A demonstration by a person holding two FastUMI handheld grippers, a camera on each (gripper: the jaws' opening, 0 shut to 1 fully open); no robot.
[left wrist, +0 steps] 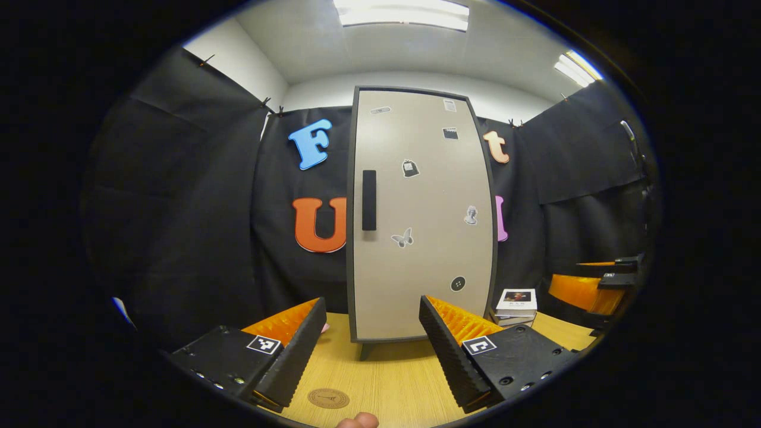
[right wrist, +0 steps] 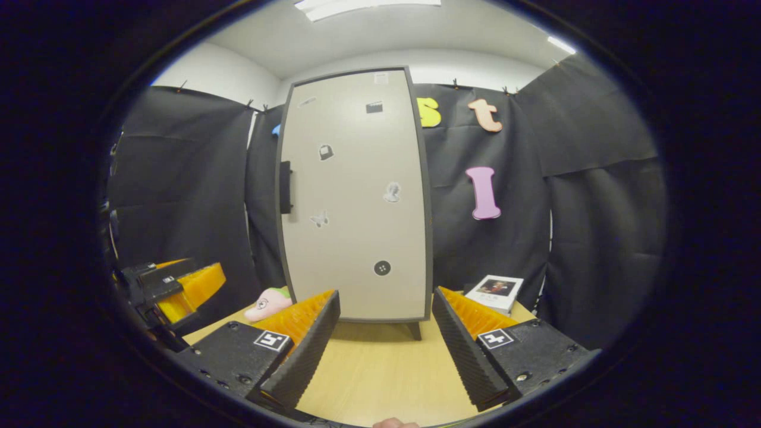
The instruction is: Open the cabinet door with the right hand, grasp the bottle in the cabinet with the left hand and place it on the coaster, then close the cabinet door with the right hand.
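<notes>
Two-finger left gripper point(left wrist: 371, 351): wedge-shaped fingers point(left wrist: 294, 356) with ribbed inner faces, each on a flat block carrying a small square black-and-white marker and a row of round screws along the edge. Same build on the right gripper point(right wrist: 385, 351): ridged pads point(right wrist: 469, 362), square markers on top, screw heads near the outer corners. A bare fingertip point(left wrist: 357, 421) at the lower edge.

A staged recording booth: black cloth walls point(right wrist: 594, 196) clipped up around a wooden bench point(left wrist: 392, 374), ceiling strip lights point(left wrist: 401, 15) overhead.
</notes>
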